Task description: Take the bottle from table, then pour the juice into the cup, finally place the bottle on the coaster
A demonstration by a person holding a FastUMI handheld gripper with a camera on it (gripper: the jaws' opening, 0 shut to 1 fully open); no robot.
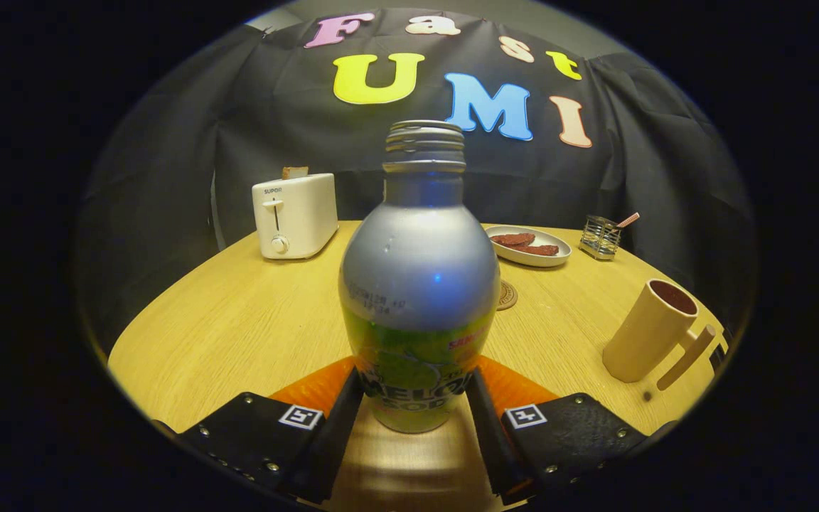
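Note:
A silver bottle (418, 277) with a green label and an uncapped threaded neck stands upright between my fingers. My gripper (413, 398) is shut on its lower body, one finger pressing each side. The bottle's base seems to hang slightly above the wooden table (239, 327), though I cannot be sure. A beige cup (648, 331) with a wooden handle stands to the right, ahead of the right finger. A small round brown coaster (507, 294) lies beyond the bottle, mostly hidden behind its right side.
A white toaster (294, 215) with a slice of toast stands at the back left. A white plate (529, 254) with dark food and a small wire rack (600, 237) sit at the back right. The black cloth wall rises behind the table.

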